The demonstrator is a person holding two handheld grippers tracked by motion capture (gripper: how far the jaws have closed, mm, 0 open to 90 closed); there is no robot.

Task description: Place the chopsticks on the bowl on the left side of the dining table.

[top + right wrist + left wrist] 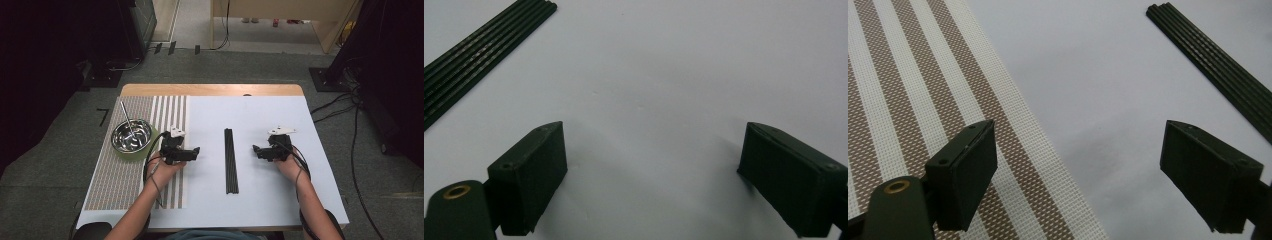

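Hovering on either side of the black rods [231,161], both claws sit low over the white table [280,200] and neither has anything in its grip. The left claw [192,152] has its jaws spread wide, pointing inward toward the bundle; in the left gripper view the two black pads stand well apart with the edge of the striped mat [923,100] under one and bare white surface under the other. The right claw [256,149] mirrors it, jaws apart too, and in the right gripper view the space between the pads is plain table.

The rods lie together as one tight, straight bundle down the middle of the table, running away from the person, between the two claws and touching neither. They cross the upper corner of the left gripper view [1218,70] and the upper corner of the right gripper view [479,50].

Off to the left, a steel bowl [131,135] rests on a green ring on the mat, with a thin metal stick [127,120] leaning in it.

This looks like the approach step, before any pickup. The next move, I'd judge, calls for one claw to slide in and straddle the bundle. The rods are thin and lie flat, so the jaws would need to come down close to the table and close squarely, or a rod may roll free.
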